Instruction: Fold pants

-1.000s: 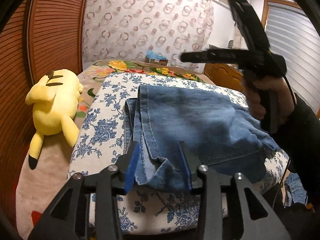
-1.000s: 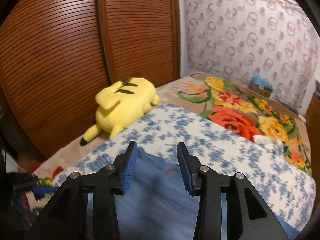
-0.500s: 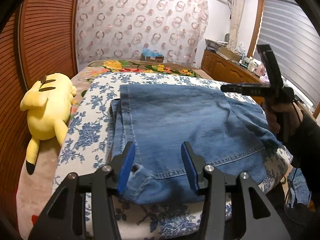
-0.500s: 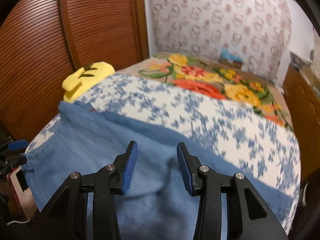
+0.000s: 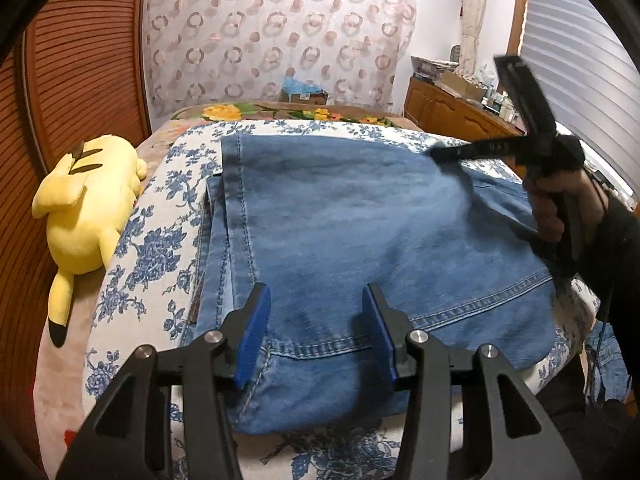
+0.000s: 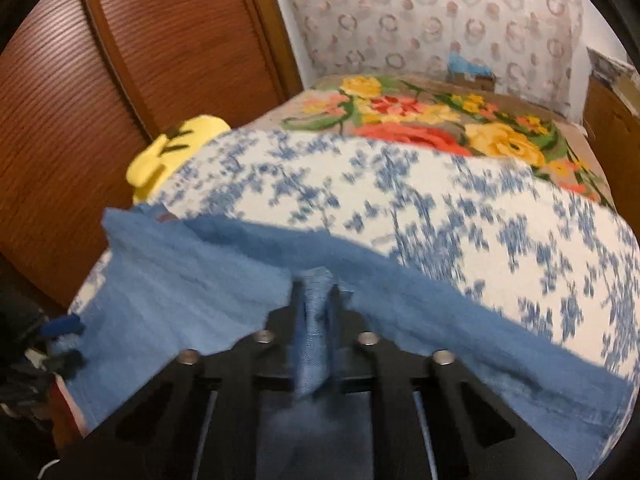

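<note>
Now that my right gripper (image 6: 316, 300) has snapped shut, it pinches a little fold of the jeans (image 5: 360, 232) between its fingers, where half a second ago those fingers stood apart over loose cloth. I think this means the far edge is caught and I can soon lift it to make the next fold. My left gripper (image 5: 316, 332) has its fingers partly apart with nothing squeezed between them; it hovers over the near hem, a bit lower than before.

The jeans lie on the blue flower blanket (image 5: 160, 248) on the bed, already folded over once.

From the left view I see the whole pile of jeans, the yellow plush toy (image 5: 88, 208) beside the blanket, and the hand (image 5: 560, 204) holding my right gripper at the far edge. It does not show the pinch. Only the right view shows the cloth pressed between the pads, though it is blurry
</note>
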The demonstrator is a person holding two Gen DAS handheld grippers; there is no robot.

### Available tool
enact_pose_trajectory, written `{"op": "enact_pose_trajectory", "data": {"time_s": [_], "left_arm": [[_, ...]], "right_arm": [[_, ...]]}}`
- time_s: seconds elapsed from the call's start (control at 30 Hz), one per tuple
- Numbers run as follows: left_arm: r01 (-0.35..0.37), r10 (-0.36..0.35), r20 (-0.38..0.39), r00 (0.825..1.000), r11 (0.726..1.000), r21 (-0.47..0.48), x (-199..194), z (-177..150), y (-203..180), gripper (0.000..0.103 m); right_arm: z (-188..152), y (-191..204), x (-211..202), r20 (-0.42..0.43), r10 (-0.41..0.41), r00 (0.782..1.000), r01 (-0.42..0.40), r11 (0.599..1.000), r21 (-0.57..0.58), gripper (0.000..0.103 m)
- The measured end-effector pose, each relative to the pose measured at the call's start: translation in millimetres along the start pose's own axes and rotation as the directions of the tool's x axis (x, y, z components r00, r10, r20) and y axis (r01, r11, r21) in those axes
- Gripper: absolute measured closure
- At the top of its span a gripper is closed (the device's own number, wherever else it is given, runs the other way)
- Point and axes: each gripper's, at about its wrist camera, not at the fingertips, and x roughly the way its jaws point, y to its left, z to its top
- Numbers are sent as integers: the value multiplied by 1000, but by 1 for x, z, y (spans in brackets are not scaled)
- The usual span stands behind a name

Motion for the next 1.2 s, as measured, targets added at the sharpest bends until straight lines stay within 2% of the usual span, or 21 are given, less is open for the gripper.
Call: {"op": "enact_pose_trajectory", "data": {"time_s": [0.17,0.23,0.3,0.33,0.4,0.53,0.83,1.13,1.2], "left_arm": [[-5,5,-1,1000,1000,-6,1,-2,2,56],[-5,5,1,1000,1000,-9,1,-2,3,56],[-6,6,3,1000,1000,-13,0,-2,4,57],[-6,6,2,1000,1000,-14,0,-2,5,57],[-9,9,3,1000,1000,-15,0,-3,6,57],[-13,13,0,1000,1000,-20,2,-4,8,56],[-17,17,-4,1000,1000,-23,6,-4,11,56],[-34,34,-13,999,999,-18,11,-5,11,56],[-34,34,-13,999,999,-18,12,-6,12,56]], "right_arm": [[25,24,-18,119,-35,992,40,998,-43,101],[34,31,-19,152,-38,988,47,997,-58,101],[39,38,-15,147,-67,987,78,995,-68,100],[40,40,-10,130,-92,987,103,992,-77,97],[38,41,-6,120,-131,984,143,986,-89,81],[24,34,-14,122,-127,984,136,988,-72,68],[-41,27,-50,91,-118,989,125,990,-64,68],[-86,31,-39,0,-45,999,45,999,-25,70],[-90,32,-37,-5,-33,999,33,999,-21,83]]}}
